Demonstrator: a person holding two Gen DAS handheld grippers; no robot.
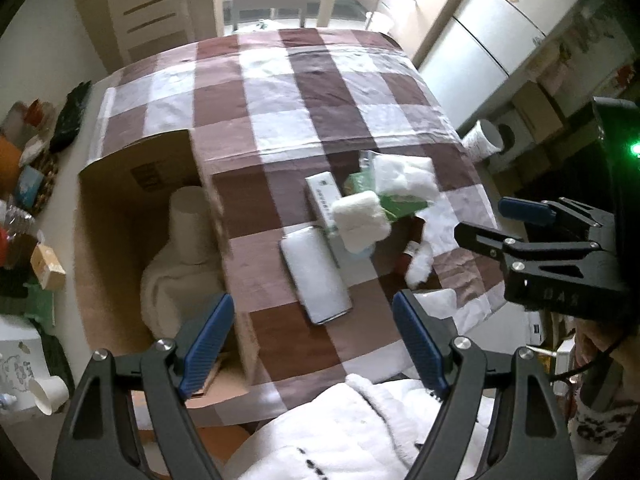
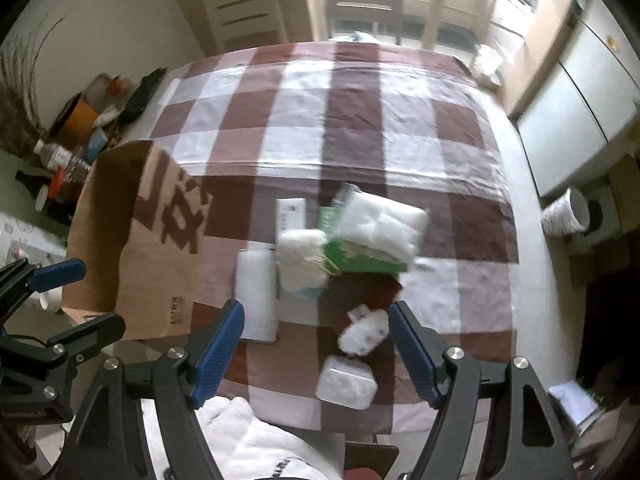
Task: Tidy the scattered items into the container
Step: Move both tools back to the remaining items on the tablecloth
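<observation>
An open cardboard box (image 1: 120,216) stands at the left of the checked tablecloth (image 1: 320,92), with a cream fluffy item (image 1: 180,256) inside it. Scattered beside it lie a flat white pack (image 1: 316,276), a long white-green carton (image 1: 322,196), a white fluffy pad (image 1: 362,220), a green packet (image 1: 396,202) and a white padded pack (image 1: 404,178). My left gripper (image 1: 314,300) hovers open and empty above the flat pack. My right gripper (image 2: 316,308) is open too, above a small red-and-white item (image 2: 364,328) and a white plastic tub (image 2: 346,384). The box (image 2: 140,240) shows at left there.
Bottles, an orange pot (image 2: 80,116) and other clutter crowd the counter left of the box. A paper cup (image 1: 48,394) lies near the left edge. A patterned cup (image 2: 566,214) lies beyond the table's right edge. A person's white fluffy sleeve (image 1: 360,432) fills the near edge.
</observation>
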